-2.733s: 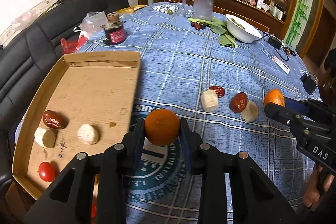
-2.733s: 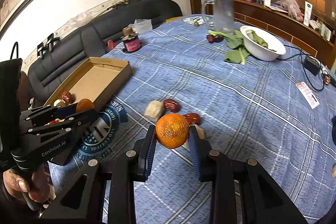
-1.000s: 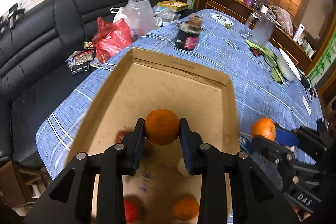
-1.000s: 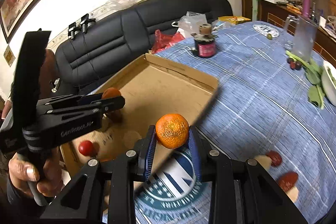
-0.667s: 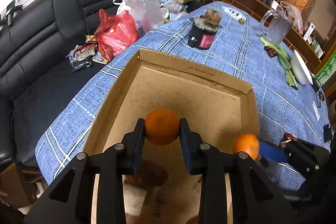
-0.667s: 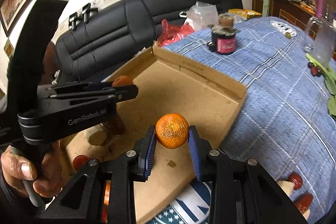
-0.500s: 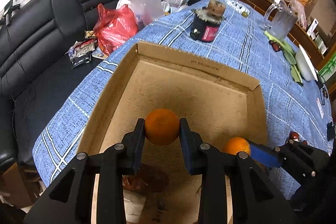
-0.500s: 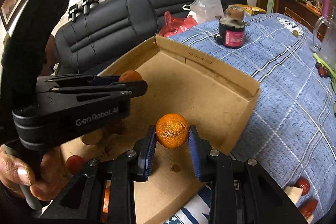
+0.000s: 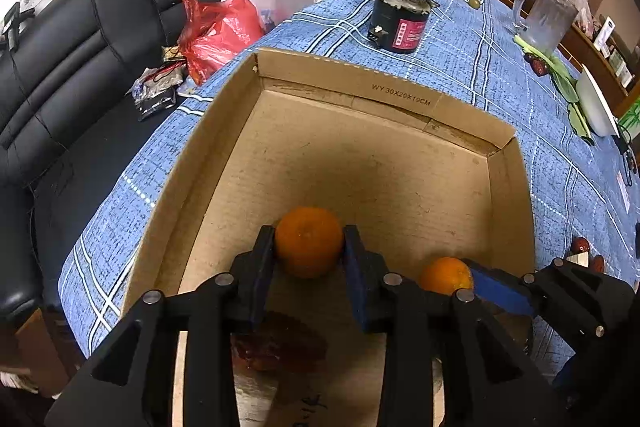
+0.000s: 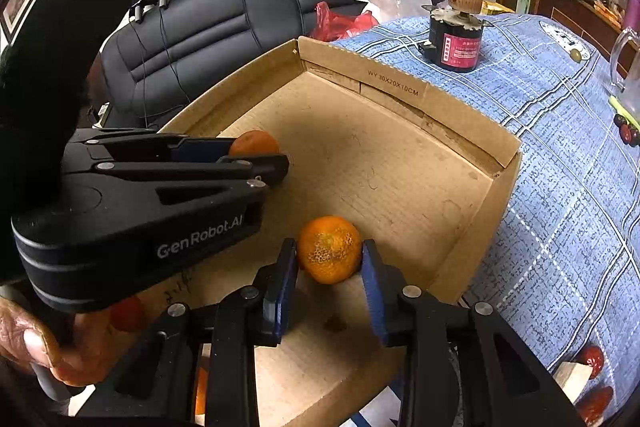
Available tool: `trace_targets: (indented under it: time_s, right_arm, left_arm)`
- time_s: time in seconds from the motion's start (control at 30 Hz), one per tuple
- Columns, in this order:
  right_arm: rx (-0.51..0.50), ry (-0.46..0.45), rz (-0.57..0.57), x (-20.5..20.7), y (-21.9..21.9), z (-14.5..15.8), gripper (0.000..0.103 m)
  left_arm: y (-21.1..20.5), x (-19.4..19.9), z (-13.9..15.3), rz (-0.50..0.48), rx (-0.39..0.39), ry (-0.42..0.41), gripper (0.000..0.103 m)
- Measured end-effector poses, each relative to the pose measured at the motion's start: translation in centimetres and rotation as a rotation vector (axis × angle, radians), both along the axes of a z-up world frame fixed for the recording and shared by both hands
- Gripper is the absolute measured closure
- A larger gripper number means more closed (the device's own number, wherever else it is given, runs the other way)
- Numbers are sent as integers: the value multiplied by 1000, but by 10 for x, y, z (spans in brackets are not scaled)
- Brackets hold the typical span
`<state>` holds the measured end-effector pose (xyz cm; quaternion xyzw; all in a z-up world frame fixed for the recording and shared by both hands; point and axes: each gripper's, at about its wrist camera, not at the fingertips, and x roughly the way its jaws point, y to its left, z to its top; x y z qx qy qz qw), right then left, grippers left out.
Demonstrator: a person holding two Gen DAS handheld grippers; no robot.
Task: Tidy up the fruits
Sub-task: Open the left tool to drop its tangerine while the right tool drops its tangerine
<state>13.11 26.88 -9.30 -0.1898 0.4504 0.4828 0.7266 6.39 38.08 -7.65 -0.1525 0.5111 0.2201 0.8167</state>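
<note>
Both tools are letting go inside the shallow brown cardboard box (image 9: 404,163) on the blue plaid tabletop (image 9: 480,67). The left tool (image 9: 310,255) is opening its jaws around a darker round orange (image 9: 308,247), and the right tool (image 10: 329,267) is opening around a brighter, pitted orange (image 10: 329,255); each fruit is sitting between blue pads that look to be barely parting from it. Done well, the jaws should be widening fully before lifting straight up, keeping both oranges from rolling toward the dark red date (image 9: 276,347) below.
</note>
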Motion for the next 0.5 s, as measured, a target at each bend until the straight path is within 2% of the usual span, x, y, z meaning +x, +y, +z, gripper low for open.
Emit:
trace_targets:
  time_s: [0.03, 0.1, 0.5]
  right_arm:
    - [6, 3, -2, 0, -1, 2, 63]
    - [19, -1, -10, -1, -6, 7, 51]
    - [113, -14, -52, -10, -54, 45, 51]
  left_arm:
    - [1, -1, 1, 7, -1, -2, 60]
    - [1, -7, 6, 22, 7, -19, 50]
    - [-25, -37, 43, 38, 44, -129, 50]
